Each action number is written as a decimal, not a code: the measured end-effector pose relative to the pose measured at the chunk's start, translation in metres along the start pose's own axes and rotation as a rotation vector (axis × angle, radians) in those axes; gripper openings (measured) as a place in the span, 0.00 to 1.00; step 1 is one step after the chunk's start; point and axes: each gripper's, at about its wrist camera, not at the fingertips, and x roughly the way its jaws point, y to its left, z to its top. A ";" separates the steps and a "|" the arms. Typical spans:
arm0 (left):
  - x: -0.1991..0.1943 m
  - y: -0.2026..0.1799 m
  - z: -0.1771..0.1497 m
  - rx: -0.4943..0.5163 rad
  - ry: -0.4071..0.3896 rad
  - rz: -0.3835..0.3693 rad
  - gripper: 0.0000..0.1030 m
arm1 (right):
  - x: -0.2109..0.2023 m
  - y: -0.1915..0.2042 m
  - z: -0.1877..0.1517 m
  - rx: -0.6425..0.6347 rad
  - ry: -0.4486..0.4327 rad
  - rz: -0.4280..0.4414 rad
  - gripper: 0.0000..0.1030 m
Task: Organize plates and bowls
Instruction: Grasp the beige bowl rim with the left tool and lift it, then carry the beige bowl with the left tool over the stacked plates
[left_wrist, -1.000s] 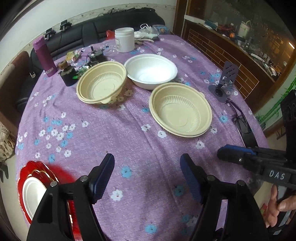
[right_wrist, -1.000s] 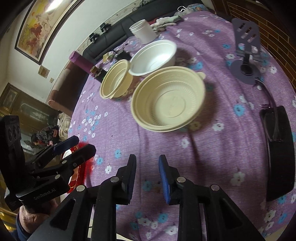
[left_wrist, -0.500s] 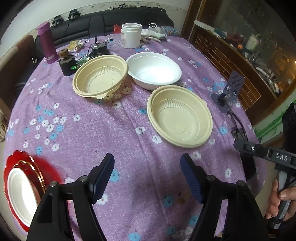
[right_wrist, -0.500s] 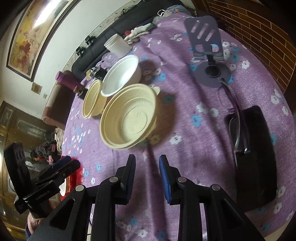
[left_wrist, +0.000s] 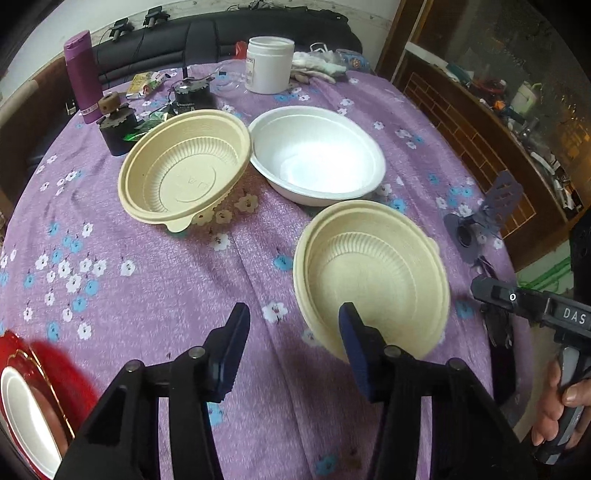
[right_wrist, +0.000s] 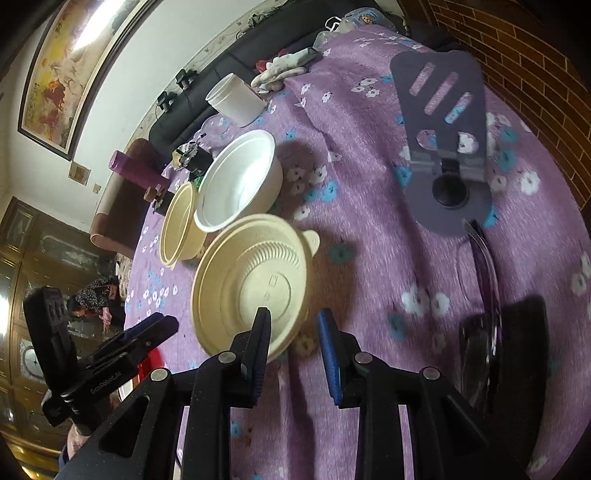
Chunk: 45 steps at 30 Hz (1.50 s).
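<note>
Left hand-held gripper (left_wrist: 293, 349): your jaws have just been closing but stand apart, nothing pressed between them; the right-hand finger (left_wrist: 354, 343) overlaps the near rim of the nearest beige bowl (left_wrist: 369, 277), the other finger sits over bare cloth.
Right hand-held gripper (right_wrist: 293, 349): your jaws are narrowly apart, clamped on nothing; the near rim of that same beige bowl lies just at the left finger (right_wrist: 258, 343), and whether it touches I cannot tell.
Nearest beige bowl: upright on the counter (left_wrist: 147, 288), toward its right edge, close to your near edge.
Second beige bowl (left_wrist: 184, 170): further in, tilted, its rim touching the white bowl.
White bowl (left_wrist: 317, 155): upright near the middle of the counter, toward the far edge.
Red plate (left_wrist: 40, 402): at the near left edge, with a white plate (left_wrist: 26, 413) on it.
Phone stand (right_wrist: 443, 140): by the right edge.
</note>
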 end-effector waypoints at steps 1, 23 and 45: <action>0.005 0.000 0.002 -0.002 0.009 0.000 0.48 | 0.002 -0.001 0.002 -0.001 0.003 -0.002 0.28; 0.009 0.012 -0.011 0.050 0.035 0.016 0.19 | 0.035 0.028 -0.002 -0.059 0.091 0.000 0.12; -0.035 0.070 -0.101 0.014 0.039 0.104 0.20 | 0.070 0.090 -0.084 -0.154 0.235 0.022 0.14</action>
